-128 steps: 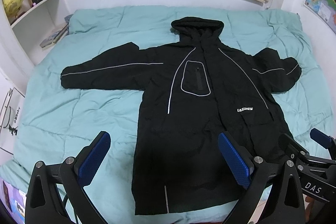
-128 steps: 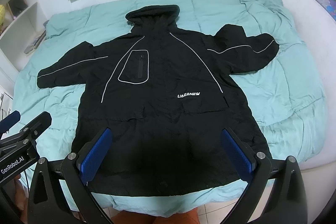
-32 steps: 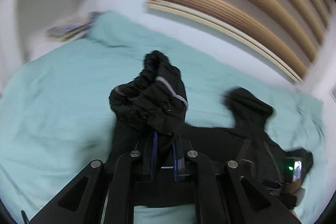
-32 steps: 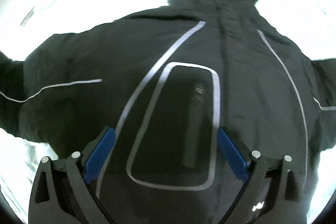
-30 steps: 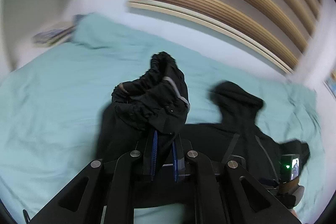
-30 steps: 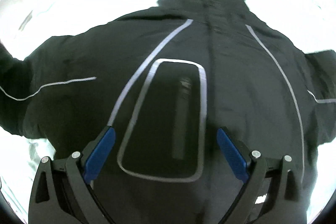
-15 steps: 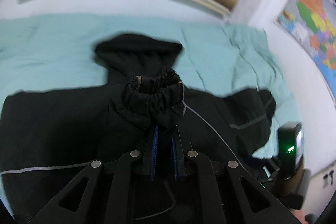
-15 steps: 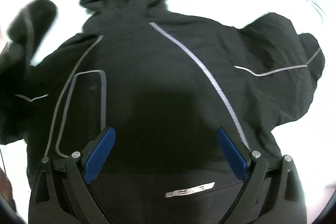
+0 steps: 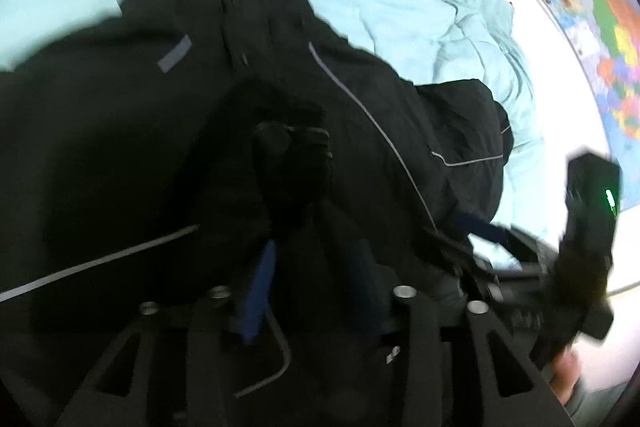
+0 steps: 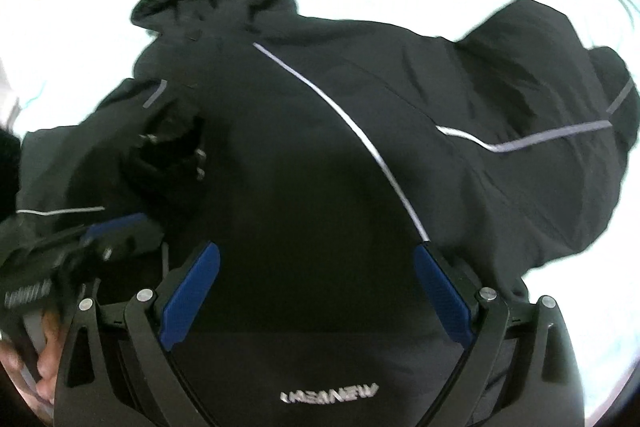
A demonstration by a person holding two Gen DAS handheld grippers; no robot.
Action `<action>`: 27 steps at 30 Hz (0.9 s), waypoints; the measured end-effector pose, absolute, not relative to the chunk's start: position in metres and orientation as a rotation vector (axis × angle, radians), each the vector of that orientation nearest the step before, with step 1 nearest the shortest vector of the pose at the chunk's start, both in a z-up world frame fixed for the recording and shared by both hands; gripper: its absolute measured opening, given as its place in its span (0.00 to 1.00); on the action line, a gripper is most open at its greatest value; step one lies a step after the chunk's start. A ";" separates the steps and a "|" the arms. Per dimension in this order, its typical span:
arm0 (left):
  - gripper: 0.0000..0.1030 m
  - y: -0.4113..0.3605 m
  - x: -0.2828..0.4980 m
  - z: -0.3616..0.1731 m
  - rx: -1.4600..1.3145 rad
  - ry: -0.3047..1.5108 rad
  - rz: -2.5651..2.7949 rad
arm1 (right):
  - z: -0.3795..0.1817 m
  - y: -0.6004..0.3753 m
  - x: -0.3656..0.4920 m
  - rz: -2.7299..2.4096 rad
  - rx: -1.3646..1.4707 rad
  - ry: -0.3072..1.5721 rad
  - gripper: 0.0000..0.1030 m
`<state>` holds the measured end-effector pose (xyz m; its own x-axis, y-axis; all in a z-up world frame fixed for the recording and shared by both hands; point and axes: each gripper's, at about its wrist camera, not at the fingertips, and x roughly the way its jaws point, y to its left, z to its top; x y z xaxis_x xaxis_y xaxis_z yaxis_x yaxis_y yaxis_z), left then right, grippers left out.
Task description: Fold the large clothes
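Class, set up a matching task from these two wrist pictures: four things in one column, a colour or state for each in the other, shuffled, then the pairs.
1. jacket
2. quilt
3. right tongs
4. sleeve cuff

a. pale green
b. open, holding nothing
c. black with grey piping
d. lying on the jacket's chest, in front of the left tongs

Pairs: 1-c, 2-a, 3-b, 4-d
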<state>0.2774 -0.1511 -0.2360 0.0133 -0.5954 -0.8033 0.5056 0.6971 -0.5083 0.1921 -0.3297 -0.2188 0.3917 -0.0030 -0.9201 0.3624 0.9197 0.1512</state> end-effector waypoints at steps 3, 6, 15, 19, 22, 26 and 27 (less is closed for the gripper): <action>0.58 -0.135 0.264 -0.215 -0.092 1.245 -0.849 | -0.217 -0.319 0.209 -0.155 0.377 1.131 0.95; 0.60 -0.111 0.260 -0.197 -0.127 1.204 -0.804 | -0.215 -0.305 0.228 -0.061 0.420 1.112 0.95; 0.60 -0.034 0.270 -0.164 -0.159 1.111 -0.590 | -0.248 -0.276 0.281 0.085 0.624 1.139 0.55; 0.60 -0.009 0.278 -0.157 -0.184 1.088 -0.507 | -0.222 -0.272 0.276 0.095 0.549 1.058 0.36; 0.60 0.000 0.285 -0.147 -0.196 1.052 -0.491 | -0.187 -0.288 0.259 0.057 0.498 0.979 0.33; 0.60 -0.007 0.291 -0.142 -0.182 1.032 -0.506 | -0.147 -0.326 0.235 -0.046 0.417 0.887 0.33; 0.61 -0.014 0.294 -0.148 -0.172 1.046 -0.513 | -0.139 -0.339 0.229 -0.080 0.393 0.869 0.33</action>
<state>0.2944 -0.0137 -0.1478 0.3960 -0.4824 -0.7813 0.3220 0.8698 -0.3739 0.2289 -0.3386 -0.1392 0.6473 0.0897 -0.7569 0.2265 0.9255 0.3035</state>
